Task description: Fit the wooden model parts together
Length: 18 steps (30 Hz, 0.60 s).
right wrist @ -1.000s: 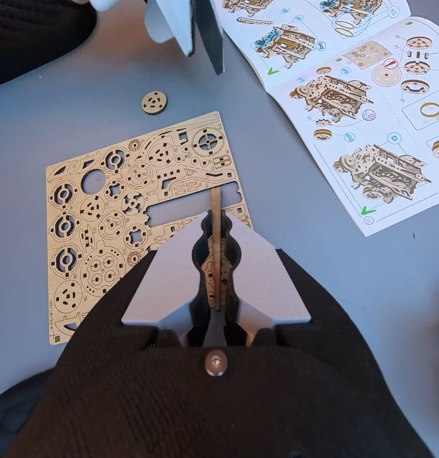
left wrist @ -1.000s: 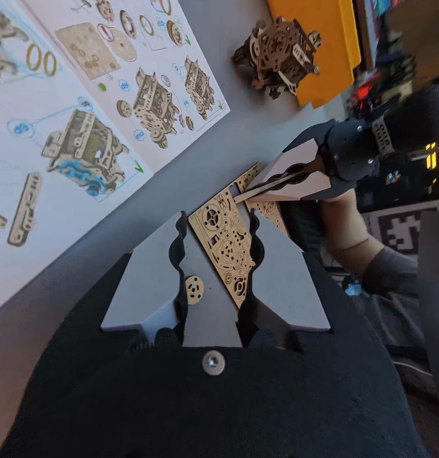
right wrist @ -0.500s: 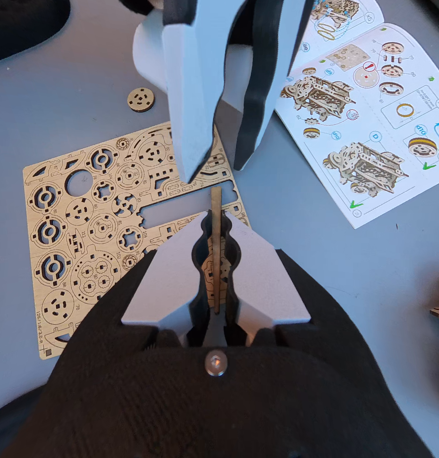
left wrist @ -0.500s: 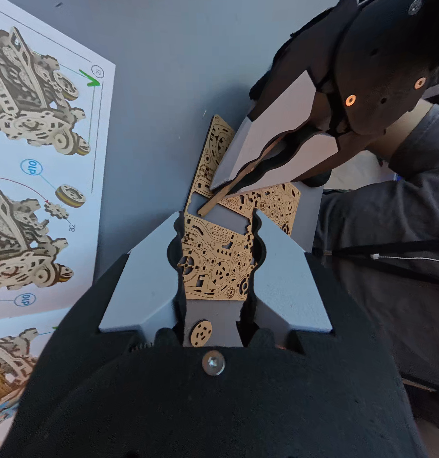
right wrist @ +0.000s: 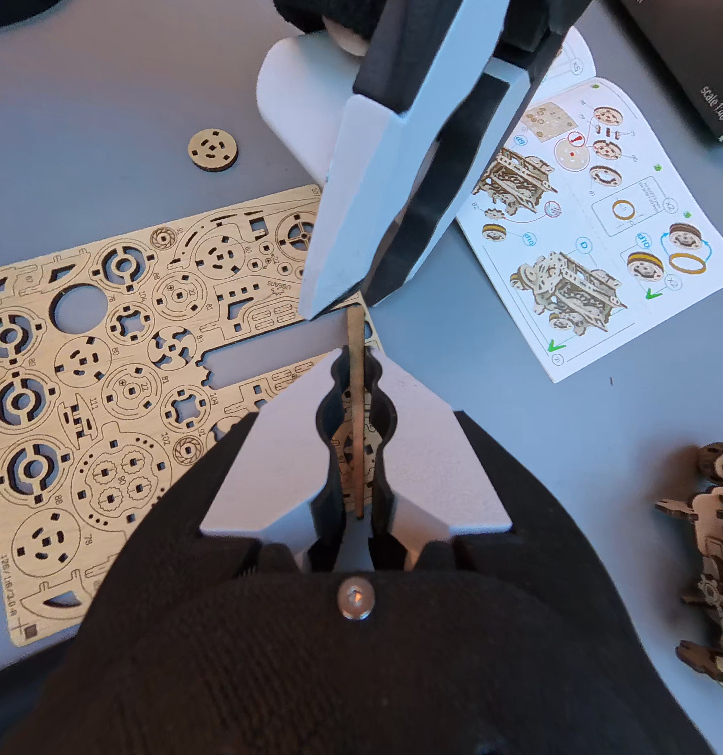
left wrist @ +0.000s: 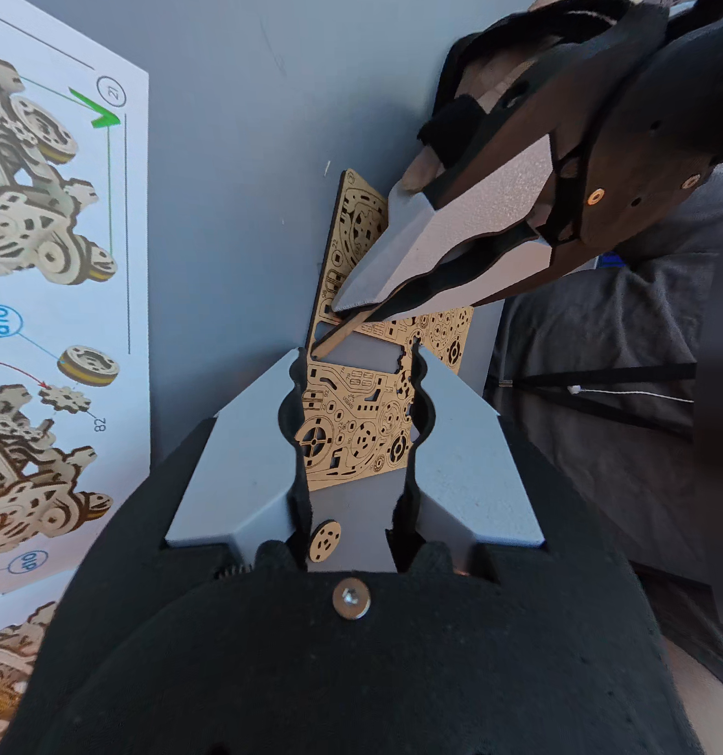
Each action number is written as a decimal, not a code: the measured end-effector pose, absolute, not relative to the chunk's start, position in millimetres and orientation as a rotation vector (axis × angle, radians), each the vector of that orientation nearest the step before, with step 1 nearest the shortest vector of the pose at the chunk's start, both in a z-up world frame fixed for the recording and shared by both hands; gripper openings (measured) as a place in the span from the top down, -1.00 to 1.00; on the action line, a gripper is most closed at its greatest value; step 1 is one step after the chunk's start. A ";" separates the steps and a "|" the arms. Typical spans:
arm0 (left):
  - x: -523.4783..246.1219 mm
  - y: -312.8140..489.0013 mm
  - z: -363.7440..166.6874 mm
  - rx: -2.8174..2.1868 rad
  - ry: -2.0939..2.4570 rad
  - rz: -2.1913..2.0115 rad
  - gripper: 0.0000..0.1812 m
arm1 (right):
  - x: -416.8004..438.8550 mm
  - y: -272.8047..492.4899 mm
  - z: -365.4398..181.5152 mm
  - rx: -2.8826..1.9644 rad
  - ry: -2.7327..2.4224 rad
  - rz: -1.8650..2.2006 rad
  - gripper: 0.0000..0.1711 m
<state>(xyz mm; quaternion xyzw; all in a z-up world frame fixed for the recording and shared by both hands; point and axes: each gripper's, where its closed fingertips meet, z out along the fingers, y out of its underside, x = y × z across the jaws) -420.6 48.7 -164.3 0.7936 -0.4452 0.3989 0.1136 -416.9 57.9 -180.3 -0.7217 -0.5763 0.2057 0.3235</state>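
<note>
A thin wooden strip [right wrist: 355, 408] is clamped in the right gripper [right wrist: 356, 355]. The left gripper [left wrist: 357, 355], parted and empty, is poised at its 12 o'clock tip. Closure on that tip seems required.

My table [right wrist: 106, 81] is plain blue-grey. The part sheet [right wrist: 86, 367] at the left of the frame is pale tan wood with dark laser-cut outlines. My right gripper [right wrist: 356, 351] has pale grey fingers lined in black. The booklet [right wrist: 596, 245] at upper right is white with tan, blue and green drawings.
</note>
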 end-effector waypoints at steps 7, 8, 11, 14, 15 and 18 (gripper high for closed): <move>-419.7 49.6 -163.9 2.364 -1.252 1.249 0.47 | -417.9 57.9 -179.7 -1.841 -1.541 0.481 0.95; -419.8 49.3 -163.4 2.367 -1.246 1.260 0.47 | -418.0 57.9 -179.6 -1.833 -1.545 0.471 0.95; -422.2 49.3 -164.7 2.379 -1.245 1.260 0.53 | -419.6 57.0 -179.6 -1.819 -1.553 0.461 0.95; -426.1 49.7 -169.9 2.398 -1.295 1.218 0.67 | -421.0 54.3 -179.8 -1.816 -1.564 0.492 0.95; -427.3 49.2 -171.9 2.400 -1.318 1.198 0.72 | -421.3 52.7 -179.7 -1.809 -1.574 0.506 0.95; -427.9 46.3 -173.0 2.400 -1.404 1.144 0.71 | -419.8 50.6 -179.4 -1.790 -1.598 0.509 0.95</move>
